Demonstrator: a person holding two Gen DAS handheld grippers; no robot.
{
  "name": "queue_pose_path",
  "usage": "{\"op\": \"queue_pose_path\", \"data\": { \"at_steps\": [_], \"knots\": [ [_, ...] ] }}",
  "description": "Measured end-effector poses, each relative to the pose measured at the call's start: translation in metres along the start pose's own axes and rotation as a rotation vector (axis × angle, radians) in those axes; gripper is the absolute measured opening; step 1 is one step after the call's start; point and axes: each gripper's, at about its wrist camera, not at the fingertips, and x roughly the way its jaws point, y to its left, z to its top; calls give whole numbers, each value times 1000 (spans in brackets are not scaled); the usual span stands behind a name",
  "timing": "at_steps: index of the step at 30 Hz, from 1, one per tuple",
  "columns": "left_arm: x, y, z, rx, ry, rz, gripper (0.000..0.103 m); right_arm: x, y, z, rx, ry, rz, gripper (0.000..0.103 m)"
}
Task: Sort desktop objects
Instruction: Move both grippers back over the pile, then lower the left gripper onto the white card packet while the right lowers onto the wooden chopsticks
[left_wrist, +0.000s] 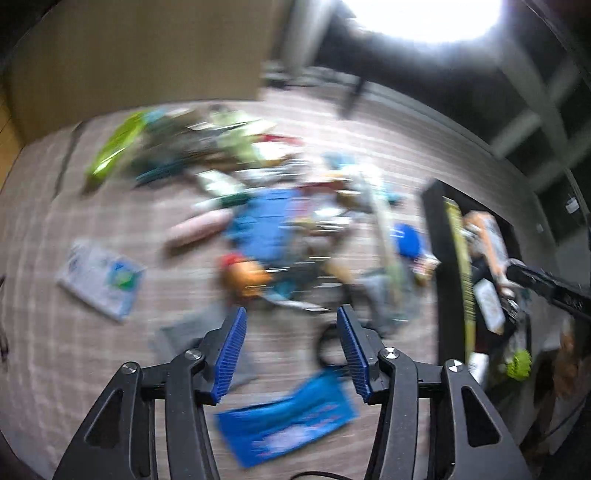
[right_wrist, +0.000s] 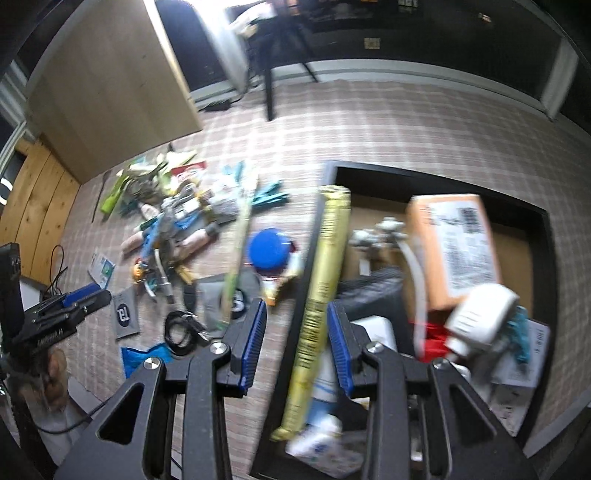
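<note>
Checked cloth (right_wrist: 406, 125); gold tube (right_wrist: 325, 280) between right tongs (right_wrist: 297, 347)

Two tongs are in play, the right tongs (right_wrist: 296, 341) and the left tongs (right_wrist: 86, 297), each with two blue pads. Ahead of the right tongs lies one black tray (right_wrist: 436, 177) holding one orange box (right_wrist: 452, 243) and one white adapter (right_wrist: 480, 314); one gold tube (right_wrist: 325, 280) leans on its rim. To the left: one blue round lid (right_wrist: 267, 249), one black cable coil (right_wrist: 183, 332), one grey pouch (right_wrist: 125, 312). The heap beyond is too jumbled to count.
</note>
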Motion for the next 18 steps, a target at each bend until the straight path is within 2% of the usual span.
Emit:
{"op": "queue_pose_path", "data": {
  "at_steps": [4, 9, 15, 18],
  "knots": [
    [4, 61, 2, -128, 12, 34, 54, 19, 27, 8, -22, 30, 19, 34],
    [13, 122, 3, -283, 35, 23, 55, 52, 53, 22, -23, 93, 55, 34],
    [31, 156, 11, -380, 72, -11, 64, 90, 66, 37, 22, 164, 82, 34],
    [40, 166, 16, -414, 86, -8, 65, 107, 71, 43, 35, 192, 72, 34]
  ]
}}
